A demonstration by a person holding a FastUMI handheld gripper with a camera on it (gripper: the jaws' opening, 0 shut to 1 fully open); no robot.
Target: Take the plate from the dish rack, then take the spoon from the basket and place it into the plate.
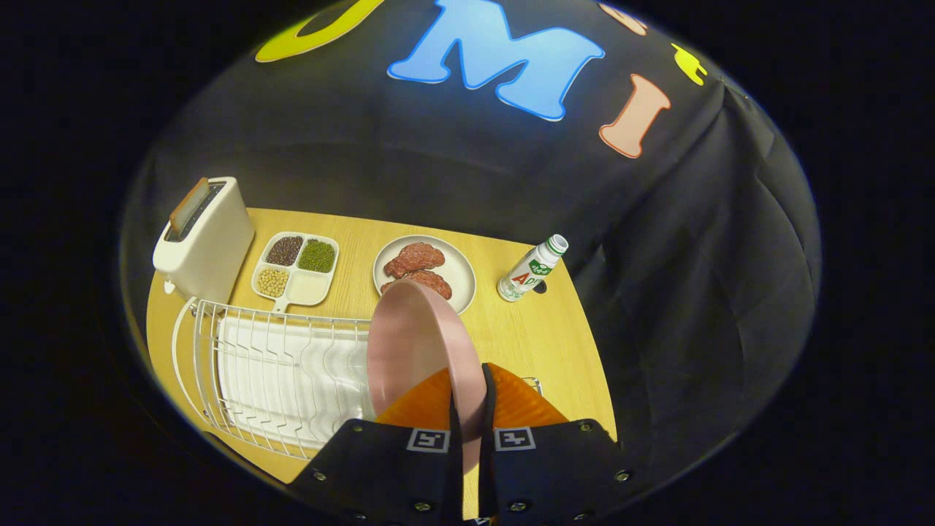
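In the gripper view the gripper [467, 409] sits at the bottom centre of the frame, its two orange fingers [427, 405] closed on the rim of the pink plate [413, 351]; one finger presses on each face, so the plate is pinched between them; the plate stands nearly on edge, tilted a little, rising from the fingers toward the middle of the frame. To the left of the plate, in the lower left, lies the white wire dish rack [277, 372] on the wooden table [540, 343]; the plate's lower edge overlaps the rack's right end, and whether it touches the wires I cannot tell. Beyond the plate, at mid-frame, a white dish [460, 274] holds two pieces of reddish meat [416, 259]; the pink plate's top edge hides part of it. Left of that dish sits a four-part tray [296, 269] with dark, green and pale beans in three compartments; further left, at the table's far left corner, stands a cream toaster [208, 237] with a slice in its slot. Right of the white dish a small white bottle [532, 269] with a green cap stands near the table's right edge.
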